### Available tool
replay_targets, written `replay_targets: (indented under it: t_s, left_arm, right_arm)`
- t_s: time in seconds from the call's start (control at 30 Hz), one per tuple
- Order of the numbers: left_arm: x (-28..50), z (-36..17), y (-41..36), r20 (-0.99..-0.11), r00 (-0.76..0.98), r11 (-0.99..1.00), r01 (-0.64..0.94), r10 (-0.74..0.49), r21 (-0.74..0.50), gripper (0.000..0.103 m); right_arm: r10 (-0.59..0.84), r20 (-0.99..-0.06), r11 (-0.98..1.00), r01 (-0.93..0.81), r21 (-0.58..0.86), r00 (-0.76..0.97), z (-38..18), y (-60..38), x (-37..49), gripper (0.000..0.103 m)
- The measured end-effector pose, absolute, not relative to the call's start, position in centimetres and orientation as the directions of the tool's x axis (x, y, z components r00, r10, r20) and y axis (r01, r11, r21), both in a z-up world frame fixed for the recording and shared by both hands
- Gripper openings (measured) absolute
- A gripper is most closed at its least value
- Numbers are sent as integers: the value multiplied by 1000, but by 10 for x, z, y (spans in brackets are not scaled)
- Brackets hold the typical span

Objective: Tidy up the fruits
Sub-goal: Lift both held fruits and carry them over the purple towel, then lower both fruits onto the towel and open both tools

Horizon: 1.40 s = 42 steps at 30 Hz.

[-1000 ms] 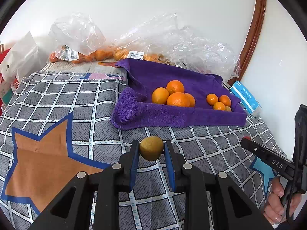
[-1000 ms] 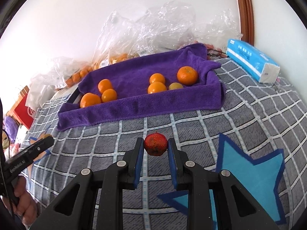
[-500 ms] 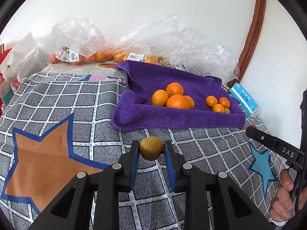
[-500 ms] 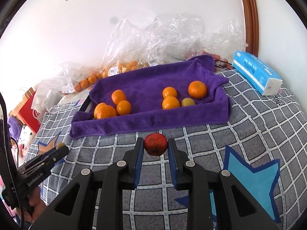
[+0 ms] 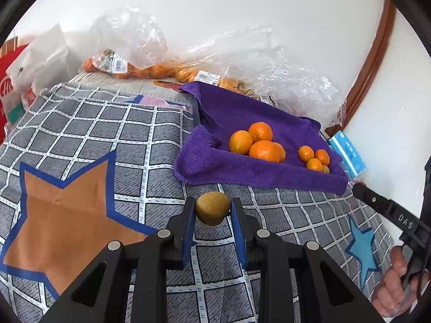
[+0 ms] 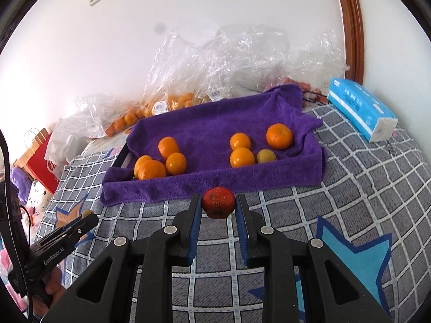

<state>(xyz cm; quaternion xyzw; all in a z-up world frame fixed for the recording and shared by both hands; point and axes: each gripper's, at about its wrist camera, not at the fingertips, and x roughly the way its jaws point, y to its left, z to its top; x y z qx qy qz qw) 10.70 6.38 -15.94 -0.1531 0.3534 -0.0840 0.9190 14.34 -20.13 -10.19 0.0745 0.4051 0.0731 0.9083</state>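
Observation:
My left gripper (image 5: 212, 211) is shut on a brown-yellow kiwi-like fruit (image 5: 212, 208) and holds it above the checked bedcover, short of the purple towel-lined tray (image 5: 215, 167). My right gripper (image 6: 218, 208) is shut on a small red fruit (image 6: 218, 202) just in front of the same tray (image 6: 188, 185). Several oranges (image 6: 167, 158) lie at the tray's left. Three oranges (image 6: 241, 156) and a yellowish fruit (image 6: 266, 156) lie at its right. The right gripper also shows at the right edge of the left wrist view (image 5: 361, 189).
Clear plastic bags of oranges (image 5: 150, 70) lie against the wall behind the tray. A blue tissue pack (image 6: 361, 107) lies right of the tray. A red paper bag (image 6: 40, 161) stands at the far left. The checked bedcover (image 5: 80, 145) has star patterns.
Both grippers have lifted and pulled back a little from the tray, each still holding its fruit. The tray looks slightly farther off in both views.

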Motion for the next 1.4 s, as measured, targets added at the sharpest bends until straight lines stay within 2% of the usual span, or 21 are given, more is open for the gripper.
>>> replay_targets:
  t_s: [0.13, 0.5, 0.87, 1.1, 1.4]
  left_arm:
    - [106, -150, 75, -617, 730, 919, 39, -294, -392, 25]
    - [126, -126, 76, -613, 719, 903, 49, -328, -427, 25]
    - [177, -99, 54, -612, 728, 922, 73, -311, -381, 25]
    - [213, -107, 34, -636, 700, 922, 84, -325, -379, 25]
    - [252, -127, 25, -698, 663, 943, 37, -272, -332, 25]
  right_arm:
    - [197, -726, 979, -86, 187, 659, -101, -199, 148, 25]
    - [219, -716, 975, -114, 193, 662, -98, -200, 177, 25]
    - [170, -689, 985, -102, 139, 705, -90, -216, 220, 25]
    - [149, -718, 989, -85, 124, 680, -110, -218, 248, 25]
    - [109, -752, 994, -47, 103, 650, -135, -218, 264, 25]
